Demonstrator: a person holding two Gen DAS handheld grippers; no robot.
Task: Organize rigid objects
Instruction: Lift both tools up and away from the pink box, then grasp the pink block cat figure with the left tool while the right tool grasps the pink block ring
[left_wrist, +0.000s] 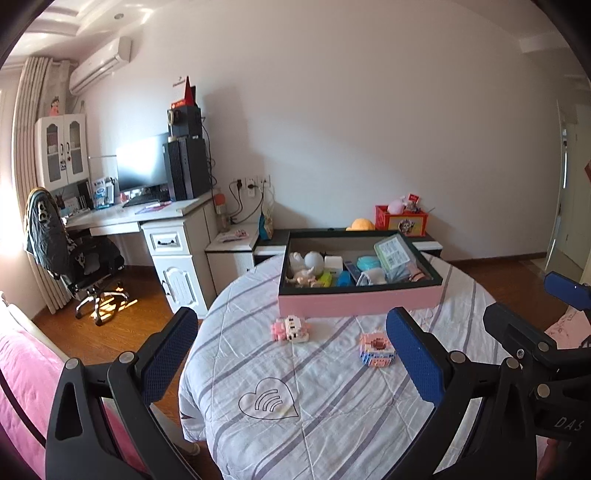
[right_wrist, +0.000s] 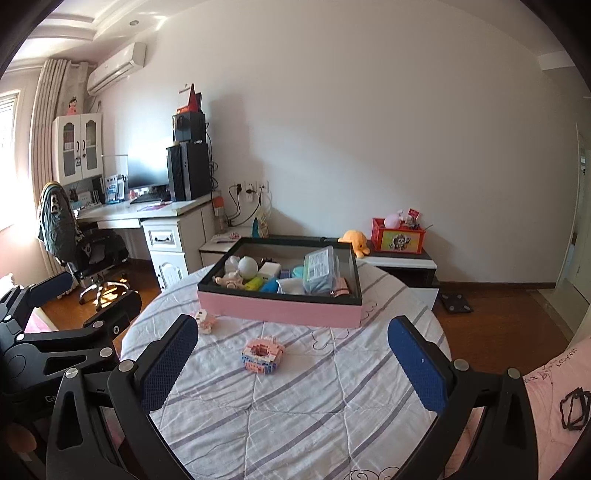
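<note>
Both claws, left (left_wrist: 291, 354) and right (right_wrist: 291, 362), gape empty; the pink box (left_wrist: 360, 301) wall hides its jumbled contents' bases.

Left gripper (left_wrist: 291, 354) jaws spread wide above striped quilt (left_wrist: 332, 406), nothing between them, 2 pink block toys (left_wrist: 290, 329) (left_wrist: 376, 350) lying apart on quilt, pink box (left_wrist: 360, 301) of small items behind, right gripper (left_wrist: 532, 314) at right edge.
</note>
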